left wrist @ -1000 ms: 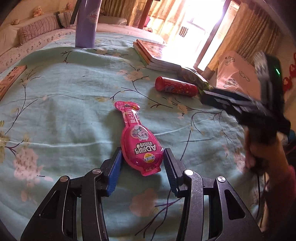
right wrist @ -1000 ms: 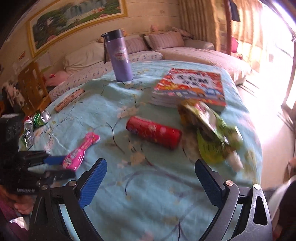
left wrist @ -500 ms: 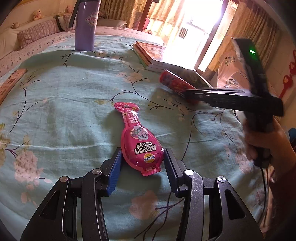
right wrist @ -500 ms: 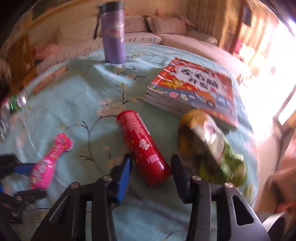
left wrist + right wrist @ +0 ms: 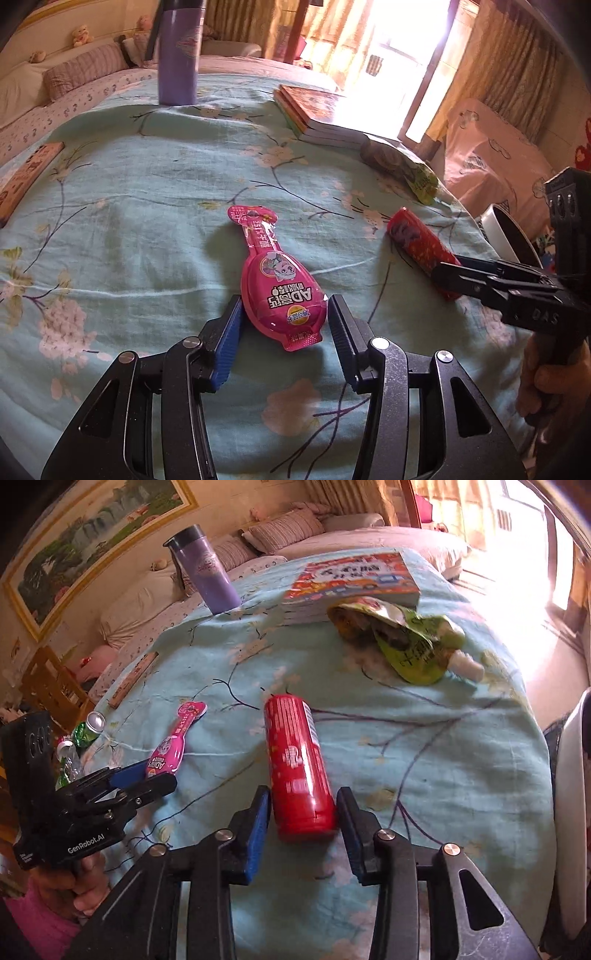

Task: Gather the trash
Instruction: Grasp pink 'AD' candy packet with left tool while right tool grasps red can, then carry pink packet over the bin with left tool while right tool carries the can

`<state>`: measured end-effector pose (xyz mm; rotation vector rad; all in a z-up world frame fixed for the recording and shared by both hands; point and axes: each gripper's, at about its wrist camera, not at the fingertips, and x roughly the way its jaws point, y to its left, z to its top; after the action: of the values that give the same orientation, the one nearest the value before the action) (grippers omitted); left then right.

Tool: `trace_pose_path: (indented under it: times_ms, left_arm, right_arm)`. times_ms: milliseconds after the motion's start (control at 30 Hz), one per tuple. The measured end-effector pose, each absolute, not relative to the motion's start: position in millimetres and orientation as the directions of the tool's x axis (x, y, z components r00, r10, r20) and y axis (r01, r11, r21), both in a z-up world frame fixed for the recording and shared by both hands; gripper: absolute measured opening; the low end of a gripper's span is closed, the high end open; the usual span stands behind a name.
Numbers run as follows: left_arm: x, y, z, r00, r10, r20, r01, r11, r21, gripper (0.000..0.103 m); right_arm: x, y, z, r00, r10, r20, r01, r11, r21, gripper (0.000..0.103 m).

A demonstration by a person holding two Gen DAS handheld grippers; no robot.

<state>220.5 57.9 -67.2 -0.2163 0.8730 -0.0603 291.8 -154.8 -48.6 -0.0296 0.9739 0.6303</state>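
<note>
2 wrappers (image 5: 402, 635), 1 tube (image 5: 297, 764), 1 flask (image 5: 207, 576)

A lived-in home, a bedroom or sitting room. Far ahead of the right gripper (image 5: 303, 823), striped pillows (image 5: 284, 535) line a bed under a framed landscape painting (image 5: 92, 542); nearer lie children's books (image 5: 354, 579) on a floral tablecloth (image 5: 424, 746). Curtains (image 5: 513, 70) flank a sunlit doorway ahead-right of the left gripper (image 5: 284, 325).

Purple tumbler (image 5: 207, 578) (upright), stacked books (image 5: 354, 581), floral tablecloth (image 5: 147, 206) — wooden ruler (image 5: 133, 679)
</note>
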Motion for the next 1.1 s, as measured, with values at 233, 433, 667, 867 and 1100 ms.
trace_pose_path:
  times_ms: [233, 433, 667, 867, 1100]
  left_arm:
    - [230.8, 44.2, -69.1, 0.627, -0.06, -0.777, -0.048, 0.992, -0.115, 0.045]
    - [218.3, 23.1, -60.2, 0.637, -0.133, -0.759, 0.033, 0.989, -0.146, 0.044]
    - [190.8, -39.2, -43.5, 0.634, -0.251, -0.732, 0.195, 0.967, -0.162, 0.044]
    - [182.5, -77.9, -38.5, 0.605, -0.317, -0.73, 0.275, 0.944, -0.183, 0.044]
    - [179.1, -115.0, -30.3, 0.594, -0.352, -0.723, 0.341, 0.925, -0.17, 0.044]
  right_arm:
    - [292.1, -147.8, -60.1, 0.454, 0.44, -0.775, -0.499, 0.846, 0.188, 0.04]
    - [267.5, -186.9, -49.1, 0.481, 0.489, -0.727, -0.421, 0.857, 0.298, 0.036]
    - [227.4, -239.8, -36.4, 0.557, 0.498, -0.664, -0.336, 0.867, 0.368, 0.036]
    - [204.8, -283.8, -25.4, 0.616, 0.475, -0.628, -0.261, 0.875, 0.407, 0.036]
    - [189.8, -322.6, -18.0, 0.668, 0.434, -0.605, -0.2, 0.887, 0.416, 0.036]
